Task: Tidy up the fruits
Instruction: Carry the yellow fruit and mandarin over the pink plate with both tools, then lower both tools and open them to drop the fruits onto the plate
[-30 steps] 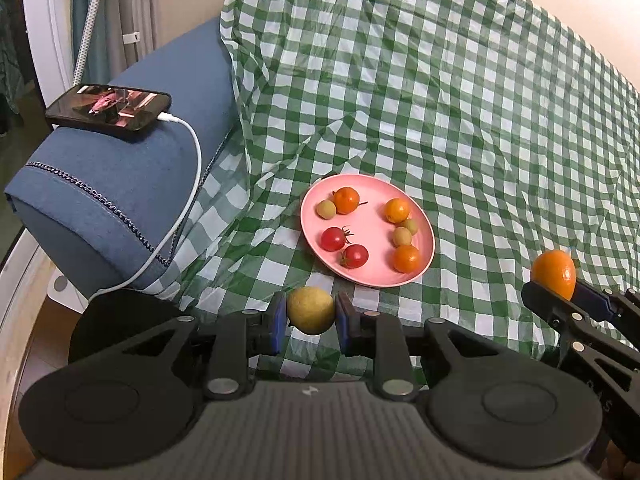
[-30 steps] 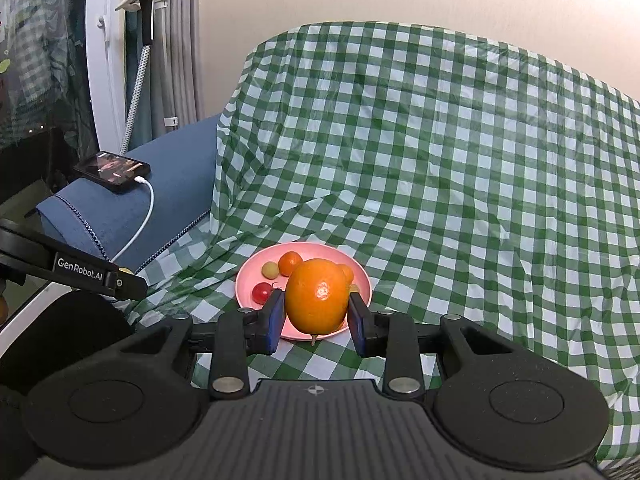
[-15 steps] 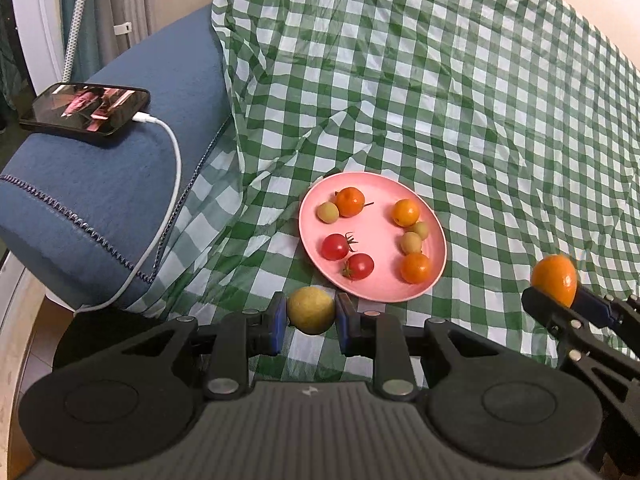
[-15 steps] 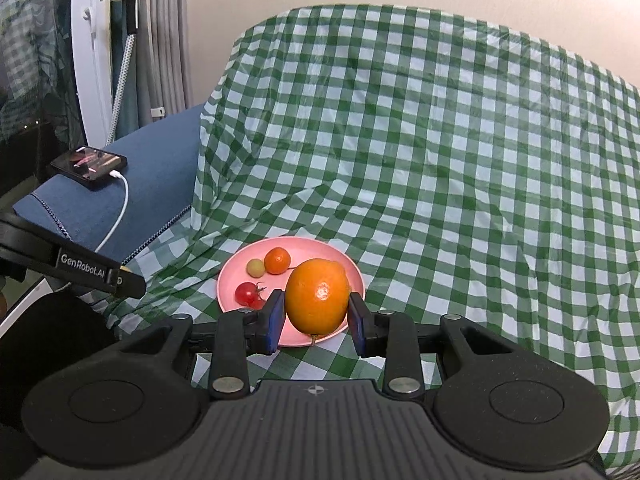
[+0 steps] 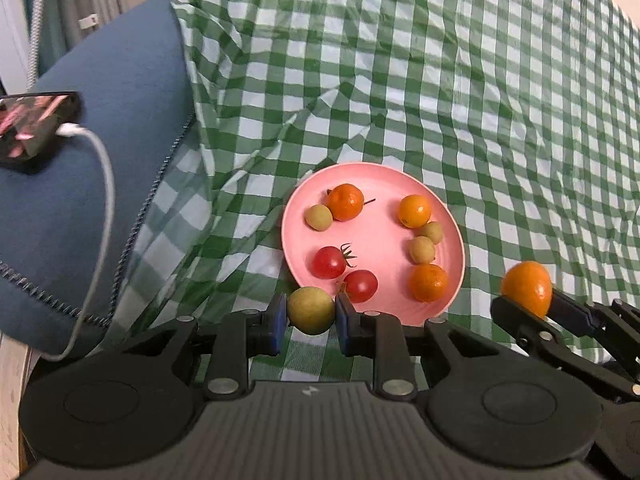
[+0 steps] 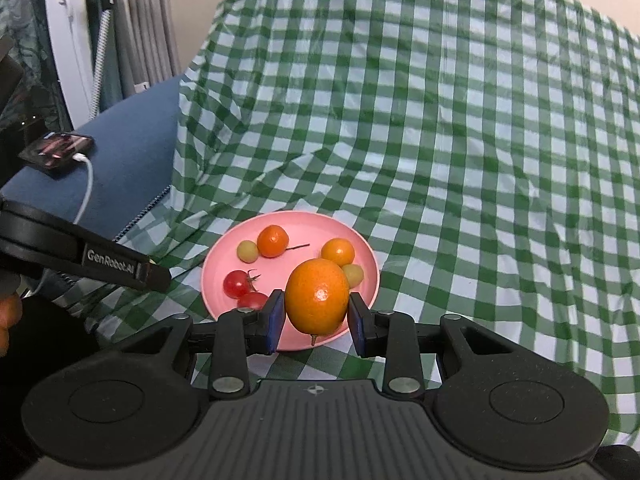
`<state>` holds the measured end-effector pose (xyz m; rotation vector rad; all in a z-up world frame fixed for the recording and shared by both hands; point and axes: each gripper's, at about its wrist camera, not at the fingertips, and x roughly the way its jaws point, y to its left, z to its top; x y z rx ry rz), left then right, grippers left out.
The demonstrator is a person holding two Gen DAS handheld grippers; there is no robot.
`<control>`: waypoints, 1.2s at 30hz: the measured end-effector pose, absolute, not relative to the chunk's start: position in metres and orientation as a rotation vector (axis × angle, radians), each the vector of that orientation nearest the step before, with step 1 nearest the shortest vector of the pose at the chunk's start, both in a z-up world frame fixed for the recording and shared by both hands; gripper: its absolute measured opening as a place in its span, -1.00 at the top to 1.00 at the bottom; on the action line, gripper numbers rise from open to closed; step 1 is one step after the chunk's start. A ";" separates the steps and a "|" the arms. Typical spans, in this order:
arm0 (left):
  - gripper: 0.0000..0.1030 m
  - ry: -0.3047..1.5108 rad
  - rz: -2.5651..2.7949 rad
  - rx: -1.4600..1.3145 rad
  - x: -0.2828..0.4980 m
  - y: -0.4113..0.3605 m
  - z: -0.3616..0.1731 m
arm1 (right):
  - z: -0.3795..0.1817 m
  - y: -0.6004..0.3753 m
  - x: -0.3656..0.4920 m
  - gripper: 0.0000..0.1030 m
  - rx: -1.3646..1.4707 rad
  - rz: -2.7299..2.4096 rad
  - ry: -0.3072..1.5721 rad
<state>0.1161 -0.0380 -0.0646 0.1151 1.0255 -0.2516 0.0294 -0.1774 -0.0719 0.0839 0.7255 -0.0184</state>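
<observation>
The left hand-held gripper (image 5: 311,320) pinches a small yellow-green fruit (image 5: 311,310) between its blue pads, held just at the near left edge of the pink plate (image 5: 376,236). The right hand-held gripper (image 6: 316,320) grips an orange fruit (image 6: 317,301) between its pads, raised in front of the plate's near rim; in the left wrist view this fruit (image 5: 526,288) shows to the right of the plate, apart from it. The plate lies on a green-and-white checked cloth (image 5: 440,80) and carries two red cherry tomatoes (image 5: 329,262), three small orange fruits (image 5: 415,211) and three small yellow-green ones (image 5: 319,217). To the far left, a phone (image 6: 56,151) with a lit screen rests on a blue cushion (image 5: 100,128), a white cable (image 5: 105,184) plugged into it.
</observation>
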 end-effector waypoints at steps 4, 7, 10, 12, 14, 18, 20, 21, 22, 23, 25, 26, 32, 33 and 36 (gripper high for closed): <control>0.46 1.042 -0.253 0.141 0.135 -0.048 -0.079 | -0.086 -0.178 0.050 0.32 0.088 -0.015 0.747; 0.46 1.055 -0.252 0.152 0.148 -0.055 -0.090 | -0.096 -0.179 0.064 0.32 0.089 -0.015 0.761; 0.46 1.062 -0.250 0.168 0.160 -0.061 -0.100 | -0.106 -0.182 0.076 0.32 0.093 -0.020 0.777; 0.46 1.072 -0.251 0.172 0.168 -0.064 -0.107 | -0.111 -0.184 0.084 0.32 0.095 -0.023 0.788; 0.46 1.079 -0.253 0.178 0.175 -0.067 -0.112 | -0.117 -0.185 0.091 0.32 0.093 -0.022 0.797; 0.45 1.082 -0.254 0.198 0.185 -0.071 -0.120 | -0.126 -0.186 0.103 0.32 0.084 -0.012 0.818; 0.45 1.088 -0.258 0.206 0.191 -0.072 -0.124 | -0.130 -0.186 0.109 0.32 0.082 -0.007 0.827; 0.45 1.092 -0.262 0.209 0.193 -0.072 -0.126 | -0.132 -0.185 0.112 0.32 0.081 -0.004 0.830; 0.45 1.093 -0.266 0.208 0.195 -0.072 -0.127 | -0.133 -0.185 0.114 0.32 0.081 -0.003 0.830; 0.42 1.084 -0.270 0.207 0.196 -0.072 -0.127 | -0.134 -0.184 0.117 0.32 0.081 0.000 0.830; -0.15 1.065 -0.286 0.227 0.197 -0.074 -0.126 | -0.135 -0.185 0.122 0.31 0.094 0.017 0.840; -0.75 1.058 -0.284 0.238 0.198 -0.074 -0.125 | -0.134 -0.185 0.124 0.29 0.106 0.020 0.839; -0.99 1.002 -0.248 0.220 0.191 -0.059 -0.108 | -0.119 -0.193 0.115 -0.60 0.119 -0.070 0.801; -0.99 1.014 -0.244 0.212 0.188 -0.058 -0.107 | -0.116 -0.193 0.109 -0.63 0.114 -0.068 0.798; -0.99 1.034 -0.252 0.208 0.172 -0.053 -0.102 | -0.107 -0.189 0.090 -0.70 0.086 -0.071 0.792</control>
